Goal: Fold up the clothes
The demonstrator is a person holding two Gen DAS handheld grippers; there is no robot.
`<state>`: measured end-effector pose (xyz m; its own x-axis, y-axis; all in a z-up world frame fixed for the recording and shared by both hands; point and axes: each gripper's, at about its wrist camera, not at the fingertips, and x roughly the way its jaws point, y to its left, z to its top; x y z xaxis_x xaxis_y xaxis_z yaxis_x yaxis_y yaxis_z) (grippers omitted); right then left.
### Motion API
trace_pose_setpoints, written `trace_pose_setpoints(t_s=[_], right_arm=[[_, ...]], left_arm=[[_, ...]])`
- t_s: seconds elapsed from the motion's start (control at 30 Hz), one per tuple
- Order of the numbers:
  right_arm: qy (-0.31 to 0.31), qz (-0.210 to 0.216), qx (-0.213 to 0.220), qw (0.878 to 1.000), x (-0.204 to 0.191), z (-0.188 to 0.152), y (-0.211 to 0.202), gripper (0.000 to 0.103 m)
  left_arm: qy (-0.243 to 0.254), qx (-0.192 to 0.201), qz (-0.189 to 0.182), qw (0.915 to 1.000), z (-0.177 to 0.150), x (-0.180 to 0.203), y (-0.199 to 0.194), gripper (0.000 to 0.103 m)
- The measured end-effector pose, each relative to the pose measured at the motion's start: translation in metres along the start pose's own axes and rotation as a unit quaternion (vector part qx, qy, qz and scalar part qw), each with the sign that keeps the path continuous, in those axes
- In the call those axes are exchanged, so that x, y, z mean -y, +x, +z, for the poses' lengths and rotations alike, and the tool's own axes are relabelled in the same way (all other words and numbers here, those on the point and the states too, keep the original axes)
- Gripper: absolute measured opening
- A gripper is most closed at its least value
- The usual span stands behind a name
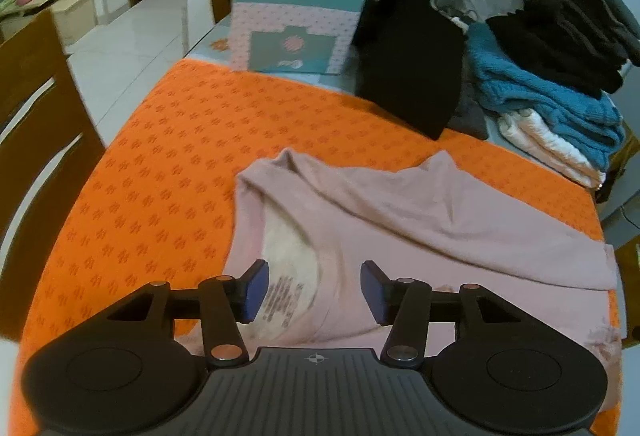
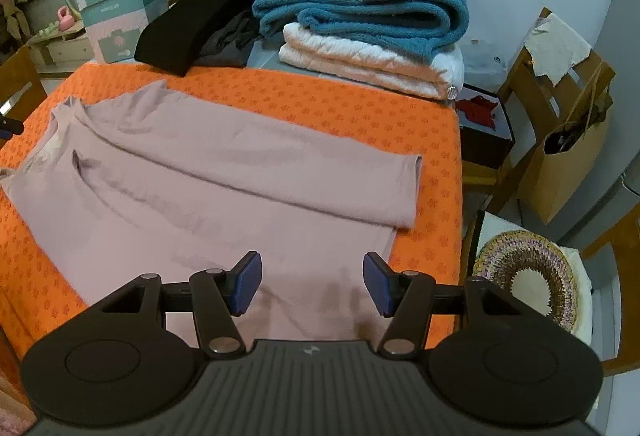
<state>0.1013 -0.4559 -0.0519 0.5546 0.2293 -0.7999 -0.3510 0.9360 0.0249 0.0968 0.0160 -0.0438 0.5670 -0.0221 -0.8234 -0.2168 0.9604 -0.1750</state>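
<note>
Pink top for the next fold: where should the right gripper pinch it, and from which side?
Judging by the lay: the pink top lies flat, sleeve folded across. Right gripper, open above the hem, best pinches the near hem corner, coming in from the right edge, where the cloth ends free.

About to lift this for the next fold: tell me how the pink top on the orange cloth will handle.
The pink top will probably be floppy: it lies flat with soft creases, and its sleeve is folded across the body. It looks thin, so likely light. Lifted at one point, it would probably sag and lose the fold, so use both hand-held grippers.
</note>
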Motion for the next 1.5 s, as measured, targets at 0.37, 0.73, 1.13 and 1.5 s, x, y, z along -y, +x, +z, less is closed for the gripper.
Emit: trace_pose_setpoints(t_s=[0.37,0.73,1.13,1.5], right_arm=[[-0.071,0.009,-0.021,0.997,0.018,0.051,0.040,0.065],[-0.141,0.013,-0.069,0.988,0.052,0.098,0.124,0.065],[-0.140,0.084,-0.126,0.979,0.087,0.106,0.166,0.047],[-0.200,0.049,-0.094,0.974,0.069,0.098,0.127,0.009]], left_arm=[[0.114,-0.001,-0.007,0.9934,0.043,0.036,0.035,0.054],[0.126,-0.043,-0.035,0.9904,0.088,0.081,0.096,0.053],[0.128,-0.094,-0.049,0.9861,0.114,0.134,0.168,0.053],[0.170,-0.059,-0.064,0.9817,0.103,0.139,0.140,0.006]])
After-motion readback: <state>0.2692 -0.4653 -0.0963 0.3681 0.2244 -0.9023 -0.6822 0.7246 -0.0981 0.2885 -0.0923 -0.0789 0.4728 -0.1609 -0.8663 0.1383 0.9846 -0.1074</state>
